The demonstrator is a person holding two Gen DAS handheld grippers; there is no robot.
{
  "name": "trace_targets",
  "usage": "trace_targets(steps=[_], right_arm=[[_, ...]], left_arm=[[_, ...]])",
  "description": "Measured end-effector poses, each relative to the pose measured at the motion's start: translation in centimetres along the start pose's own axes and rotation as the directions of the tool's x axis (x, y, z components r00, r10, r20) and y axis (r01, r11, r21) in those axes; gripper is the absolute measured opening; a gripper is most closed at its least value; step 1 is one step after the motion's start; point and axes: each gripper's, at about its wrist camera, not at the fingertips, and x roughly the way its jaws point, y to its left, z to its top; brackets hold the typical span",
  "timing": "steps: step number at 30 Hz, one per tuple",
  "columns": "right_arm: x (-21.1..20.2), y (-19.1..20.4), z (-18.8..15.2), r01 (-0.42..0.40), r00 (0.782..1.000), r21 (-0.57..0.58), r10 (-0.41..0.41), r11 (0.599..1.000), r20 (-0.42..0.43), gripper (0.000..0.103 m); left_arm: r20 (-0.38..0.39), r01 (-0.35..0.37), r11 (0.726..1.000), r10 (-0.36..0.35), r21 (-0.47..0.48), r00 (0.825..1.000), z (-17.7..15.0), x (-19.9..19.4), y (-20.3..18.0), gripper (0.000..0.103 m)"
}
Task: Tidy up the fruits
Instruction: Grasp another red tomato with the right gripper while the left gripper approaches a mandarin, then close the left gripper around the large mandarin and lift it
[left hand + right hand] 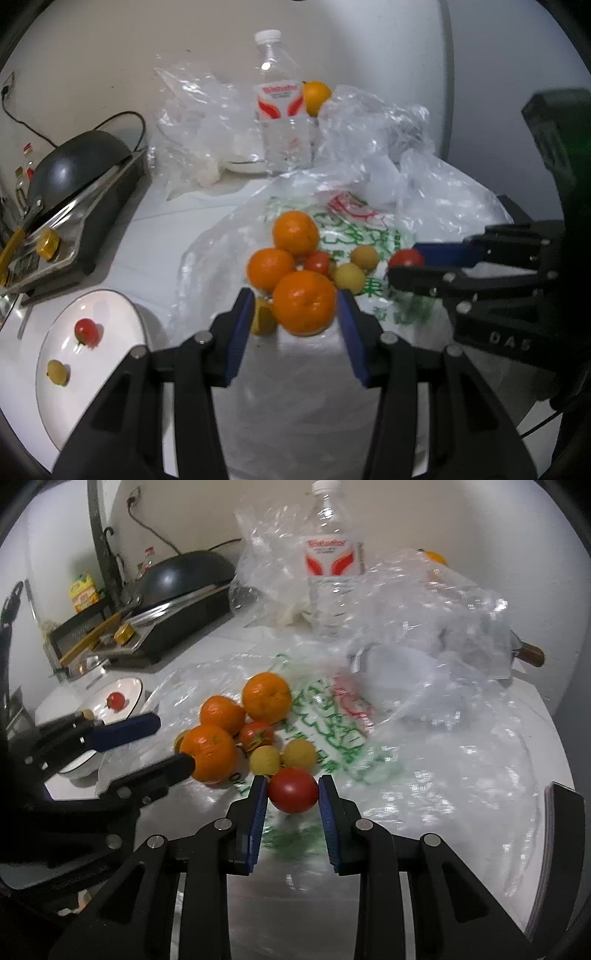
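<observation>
White counter w/ crumpled bags, left gripper (295, 306) open round orange (304, 302), right gripper (292, 794) pinching tomato (293, 790) — contact blurry.

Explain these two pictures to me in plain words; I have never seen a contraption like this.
No robot here: a person holds a two-finger grabbing tool in each hand, with a camera on each looking along its fingers. One picture comes from the left tool, the other from the right.

On the white table lies a printed plastic bag with a pile of oranges, small yellow fruits and tomatoes. The left gripper stands open around the nearest orange, not visibly squeezing it. The right gripper sits around a red tomato, its fingers at its sides.

A white plate already holds one tomato and one yellow fruit. Behind stand a water bottle and a dark wok.
</observation>
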Motion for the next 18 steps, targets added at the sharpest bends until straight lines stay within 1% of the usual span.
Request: trace_targets(steps=[3, 6, 10, 18], right_arm=[[-0.5, -0.9, 0.0, -0.004, 1.0, 0.02, 0.003, 1.0, 0.022, 0.03], [-0.9, -1.7, -0.1, -0.008, 0.999, 0.034, 0.006, 0.999, 0.038, 0.03], [-1.1, -2.2, -0.3, -0.014, 0.999, 0.041, 0.012, 0.999, 0.048, 0.03], [-1.6, -2.9, -0.5, -0.02, 0.998, 0.046, 0.018, 0.999, 0.06, 0.03]], left_arm=[[-0.009, -0.009, 0.999, 0.01, 0.036, 1.0, 0.2, 0.6, -1.1, 0.048], [-0.024, -0.029, 0.998, 0.03, 0.054, 0.999, 0.4, 1.4, -1.5, 0.048], [-0.037, -0.065, 0.995, 0.069, 0.082, 0.997, 0.4, 2.3, -1.8, 0.048], [-0.053, -0.097, 0.985, 0.106, 0.142, 0.993, 0.4, 3.6, -2.2, 0.048]])
